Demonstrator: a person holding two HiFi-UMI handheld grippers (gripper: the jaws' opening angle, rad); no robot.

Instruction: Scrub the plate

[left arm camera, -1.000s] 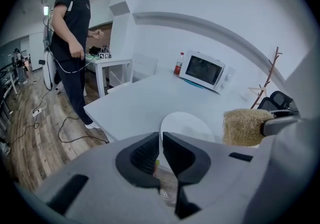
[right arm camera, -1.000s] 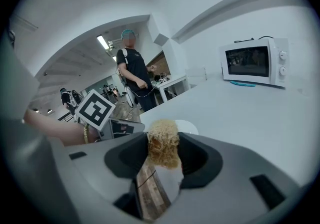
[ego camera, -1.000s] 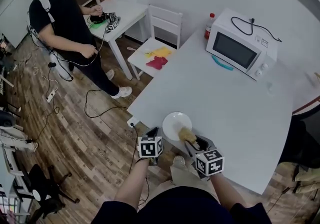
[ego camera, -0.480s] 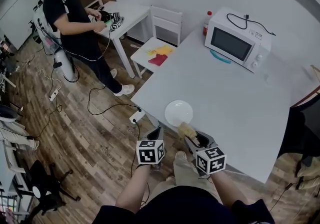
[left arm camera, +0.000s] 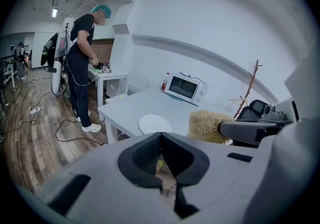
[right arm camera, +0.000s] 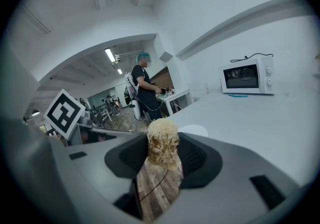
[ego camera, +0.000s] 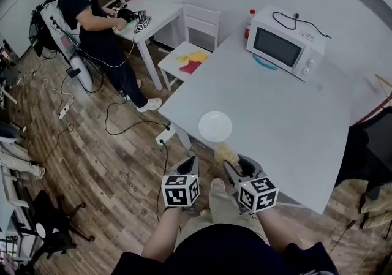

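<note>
A round white plate (ego camera: 215, 126) lies bare near the front left edge of the white table (ego camera: 288, 114); it shows too as the plate (left arm camera: 155, 123) in the left gripper view and the plate (right arm camera: 194, 130) in the right gripper view. My right gripper (ego camera: 236, 166) is shut on a straw-coloured scrubber (ego camera: 225, 154), held just off the table's edge, short of the plate. The scrubber (right arm camera: 162, 143) stands up between the right gripper (right arm camera: 162, 152) pads. My left gripper (ego camera: 188, 165) hangs over the floor left of it, shut with nothing in it; the left gripper (left arm camera: 161, 143) jaws meet.
A white microwave (ego camera: 280, 45) and a red-capped bottle (ego camera: 250, 22) stand at the table's far end. A white chair (ego camera: 193, 59) with yellow and red cloths and a small white table (ego camera: 150, 16) are at the far left, where a person (ego camera: 92, 16) stands. Cables (ego camera: 122, 127) lie on the wooden floor.
Both grippers have drawn back from the plate and off the table's edge. The left jaws have shut. The person by the small table has stepped closer to it.
</note>
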